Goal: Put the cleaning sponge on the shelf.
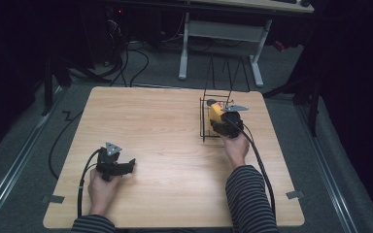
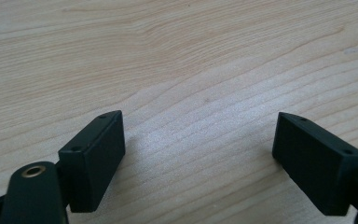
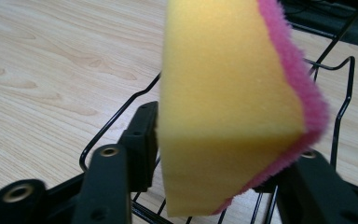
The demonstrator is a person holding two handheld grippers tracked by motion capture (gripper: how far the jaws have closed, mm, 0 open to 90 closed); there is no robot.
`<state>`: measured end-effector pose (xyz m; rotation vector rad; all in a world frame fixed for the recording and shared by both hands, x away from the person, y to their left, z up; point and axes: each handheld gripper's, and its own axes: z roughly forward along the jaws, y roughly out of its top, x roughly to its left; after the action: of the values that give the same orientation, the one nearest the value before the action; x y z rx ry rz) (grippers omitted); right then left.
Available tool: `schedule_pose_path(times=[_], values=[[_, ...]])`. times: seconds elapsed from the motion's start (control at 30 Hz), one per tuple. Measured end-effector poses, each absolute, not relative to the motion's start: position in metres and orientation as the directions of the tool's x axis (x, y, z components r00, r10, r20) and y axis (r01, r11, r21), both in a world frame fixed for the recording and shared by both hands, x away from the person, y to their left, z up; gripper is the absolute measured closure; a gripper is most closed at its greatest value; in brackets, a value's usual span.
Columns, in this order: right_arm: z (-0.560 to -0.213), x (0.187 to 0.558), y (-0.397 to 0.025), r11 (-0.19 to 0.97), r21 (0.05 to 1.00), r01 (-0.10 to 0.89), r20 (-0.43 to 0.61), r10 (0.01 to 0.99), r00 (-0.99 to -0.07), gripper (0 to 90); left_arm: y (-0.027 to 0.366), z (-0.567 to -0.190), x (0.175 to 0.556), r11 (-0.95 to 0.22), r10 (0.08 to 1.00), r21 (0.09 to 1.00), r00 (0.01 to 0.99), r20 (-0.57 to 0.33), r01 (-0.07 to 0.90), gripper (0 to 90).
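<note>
On the desk [image 1: 165, 145], which is flat, pale wood with wavy grain lines, there are two grippers, one sponge and one rack. The sponge [image 3: 233, 107] is a soft, thick block, yellow with tiny holes, and it has a fuzzy pink layer along one side. The right gripper [image 3: 214, 163] is squeezing it from both sides, with one black jaw on the yellow face and one on the pink edge, so the sponge bulges a little. The sponge stands up tall between the jaws, right over the rack [image 1: 209, 119]. The rack is made of thin black wire, bent into an open basket shape, and it sits on the far right part of the desk. In the high view the sponge [image 1: 216, 112] shows as a small yellow spot at the rack. The left gripper [image 2: 200, 154] is wide open with nothing in it. It rests low over bare wood at the near left of the desk.
</note>
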<state>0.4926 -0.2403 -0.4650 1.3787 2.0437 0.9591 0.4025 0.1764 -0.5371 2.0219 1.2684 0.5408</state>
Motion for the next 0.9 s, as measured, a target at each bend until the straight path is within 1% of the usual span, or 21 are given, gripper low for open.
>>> schedule_pose_path(times=[0.2, 0.37, 0.4, 0.47, 0.73, 0.9], values=[[-0.463, 0.492, -0.240, 0.236, 0.775, 0.587, -0.004, 0.929, -0.369, 47.0, 0.176, -0.537, 0.402, -0.294, 0.899, 0.731, 0.439, -0.009, 0.616, 17.6], [-0.461, 0.490, -0.242, 0.224, 0.779, 0.586, 0.003, 0.933, -0.361, 39.0, 0.176, -0.537, 0.402, -0.294, 0.898, 0.731, 0.439, -0.008, 0.616, 17.6], [-0.461, 0.490, -0.242, 0.224, 0.779, 0.586, 0.003, 0.933, -0.361, 39.0, 0.176, -0.537, 0.402, -0.294, 0.898, 0.731, 0.439, -0.008, 0.616, 17.6], [-0.459, 0.488, -0.242, 0.221, 0.778, 0.587, 0.009, 0.932, -0.363, 35.8, 0.176, -0.537, 0.402, -0.294, 0.898, 0.731, 0.439, -0.009, 0.616, 17.6], [-0.453, 0.484, -0.245, 0.215, 0.776, 0.593, 0.025, 0.929, -0.370, 30.2, 0.176, -0.537, 0.402, -0.294, 0.898, 0.731, 0.439, -0.008, 0.616, 17.6], [-0.449, 0.479, -0.246, 0.226, 0.778, 0.586, 0.017, 0.925, -0.379, 28.9, 0.176, -0.537, 0.402, -0.294, 0.898, 0.731, 0.439, -0.009, 0.616, 17.6]])
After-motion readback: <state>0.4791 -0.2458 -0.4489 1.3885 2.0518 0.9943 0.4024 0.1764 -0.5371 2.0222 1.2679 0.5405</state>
